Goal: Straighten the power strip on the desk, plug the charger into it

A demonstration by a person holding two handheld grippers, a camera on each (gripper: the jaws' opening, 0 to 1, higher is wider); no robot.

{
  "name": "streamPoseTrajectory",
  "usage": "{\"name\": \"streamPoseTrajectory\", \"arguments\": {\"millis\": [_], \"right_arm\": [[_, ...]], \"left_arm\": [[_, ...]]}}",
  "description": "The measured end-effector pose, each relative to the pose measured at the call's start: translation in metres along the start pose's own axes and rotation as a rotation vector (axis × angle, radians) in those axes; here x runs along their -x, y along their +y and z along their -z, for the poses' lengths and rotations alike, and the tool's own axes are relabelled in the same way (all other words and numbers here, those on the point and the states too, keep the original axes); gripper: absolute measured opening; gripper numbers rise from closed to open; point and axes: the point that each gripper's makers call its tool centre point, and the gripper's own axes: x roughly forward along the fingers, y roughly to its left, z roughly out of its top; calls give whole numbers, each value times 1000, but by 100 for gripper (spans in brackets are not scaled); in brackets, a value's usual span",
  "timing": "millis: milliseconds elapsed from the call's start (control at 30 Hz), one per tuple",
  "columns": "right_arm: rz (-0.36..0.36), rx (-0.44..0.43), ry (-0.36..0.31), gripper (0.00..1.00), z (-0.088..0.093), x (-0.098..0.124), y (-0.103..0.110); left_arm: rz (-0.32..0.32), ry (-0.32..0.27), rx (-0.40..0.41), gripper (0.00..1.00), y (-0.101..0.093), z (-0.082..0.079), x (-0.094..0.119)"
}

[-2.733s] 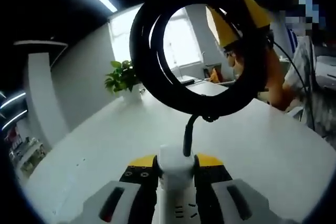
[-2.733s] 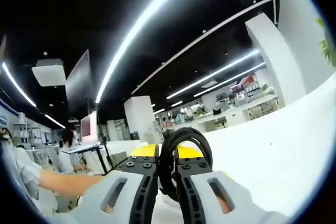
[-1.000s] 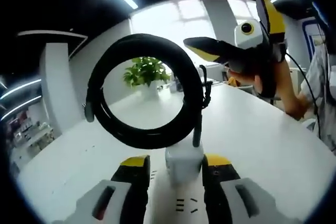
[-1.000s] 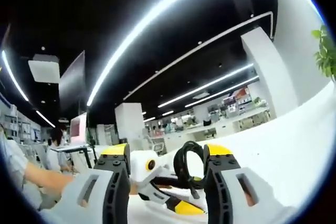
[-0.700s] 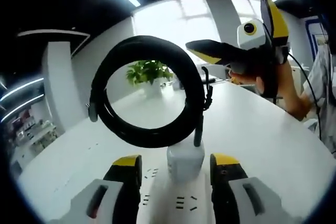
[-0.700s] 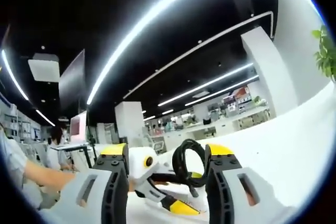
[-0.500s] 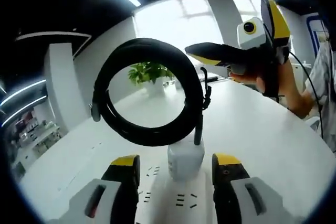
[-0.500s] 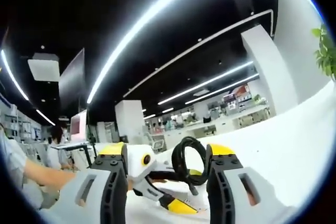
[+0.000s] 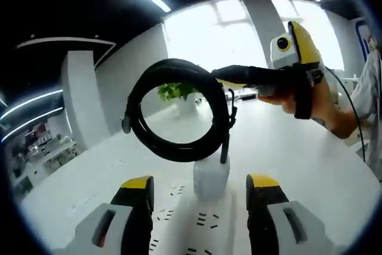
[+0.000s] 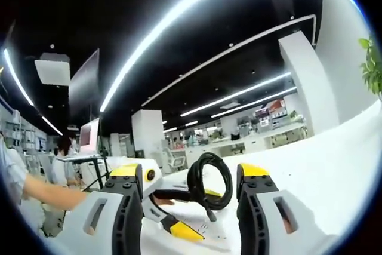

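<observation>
The white charger stands upright in the white power strip on the desk. Its black cable rises from it in a tied coil. My left gripper is open, one jaw on each side of the charger and clear of it. In the left gripper view my right gripper, held by a hand, comes in from the right beside the coil. My right gripper is open with the cable coil standing between its jaws, untouched. The left gripper lies low beyond them, over the strip.
The white desk spreads wide around the strip. A potted plant stands at its far end by the window. A person's arm reaches in from the left, and another person sits by a monitor behind.
Both grippers have opened: the left let go of the charger, the right let go of the cable coil. Both have drawn back, so more of the strip's sockets show.
</observation>
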Motion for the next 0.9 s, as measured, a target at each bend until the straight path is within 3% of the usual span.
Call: {"name": "streamPoseTrajectory", "arguments": {"millis": [467, 900], "right_arm": [[-27, -31, 6, 68, 9, 1, -14], [-38, 7, 42, 69, 14, 6, -20]], "left_arm": [[-57, -44, 26, 65, 3, -5, 12], [-107, -82, 78, 67, 8, -6, 27]]}}
